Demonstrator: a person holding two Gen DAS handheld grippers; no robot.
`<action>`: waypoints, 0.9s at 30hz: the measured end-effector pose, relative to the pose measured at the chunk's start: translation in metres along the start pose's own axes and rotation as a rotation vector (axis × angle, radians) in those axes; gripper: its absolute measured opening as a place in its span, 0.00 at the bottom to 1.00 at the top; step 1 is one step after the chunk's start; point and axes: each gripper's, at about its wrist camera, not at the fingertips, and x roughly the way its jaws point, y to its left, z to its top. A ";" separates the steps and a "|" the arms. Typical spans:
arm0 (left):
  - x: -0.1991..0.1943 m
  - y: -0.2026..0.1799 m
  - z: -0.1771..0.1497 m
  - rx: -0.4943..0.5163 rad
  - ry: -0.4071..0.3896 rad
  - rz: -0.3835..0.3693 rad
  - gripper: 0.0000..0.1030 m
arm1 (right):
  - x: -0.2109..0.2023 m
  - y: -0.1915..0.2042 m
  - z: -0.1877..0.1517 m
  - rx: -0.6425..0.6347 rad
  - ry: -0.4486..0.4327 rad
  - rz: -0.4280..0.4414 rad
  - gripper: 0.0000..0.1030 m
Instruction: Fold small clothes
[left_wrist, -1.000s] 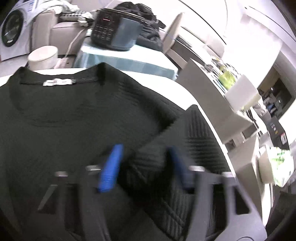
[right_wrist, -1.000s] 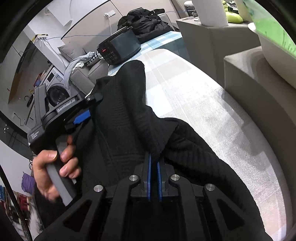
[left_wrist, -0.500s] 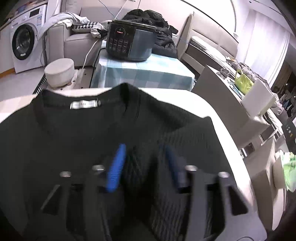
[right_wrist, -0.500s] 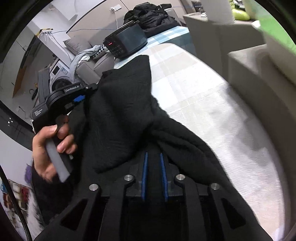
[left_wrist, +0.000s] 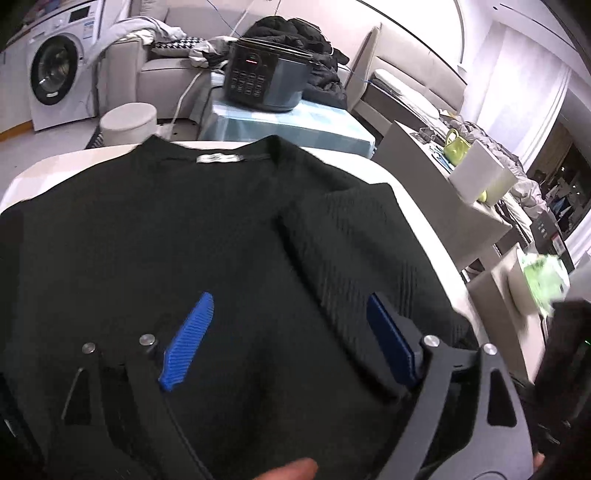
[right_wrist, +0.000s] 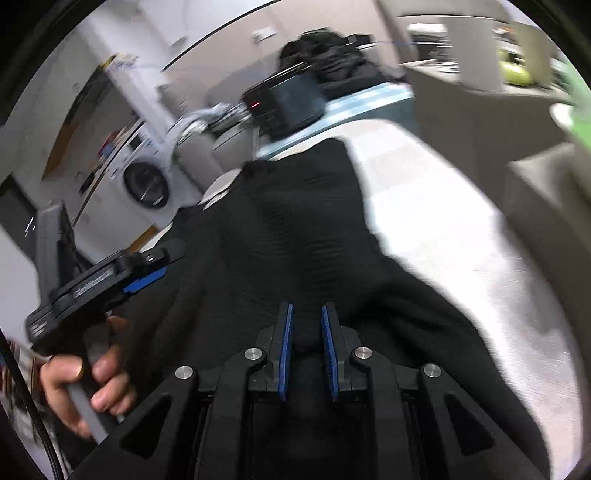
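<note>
Black knit sweater (left_wrist: 221, 229) is spread on the white worktop (left_wrist: 417, 206), one sleeve folded inward beneath the left gripper (left_wrist: 291, 328), just opened wide, while the right gripper (right_wrist: 306, 332) has been parted slightly around its fabric.

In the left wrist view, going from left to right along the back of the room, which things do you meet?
washing machine → round white stool → black cooker → white box

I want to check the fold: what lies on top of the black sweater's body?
A sleeve lies folded over the black sweater, on its right part. What is under the sweater is covered; only the white table edge shows.
</note>
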 end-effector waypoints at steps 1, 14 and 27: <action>-0.010 0.005 -0.006 -0.002 -0.005 0.005 0.85 | 0.012 0.009 -0.002 -0.035 0.041 0.000 0.16; -0.174 0.184 -0.106 -0.495 -0.203 0.264 0.97 | -0.032 0.069 -0.031 -0.166 -0.062 0.029 0.52; -0.228 0.314 -0.210 -0.883 -0.243 0.191 0.71 | -0.027 0.097 -0.039 -0.143 -0.043 0.082 0.52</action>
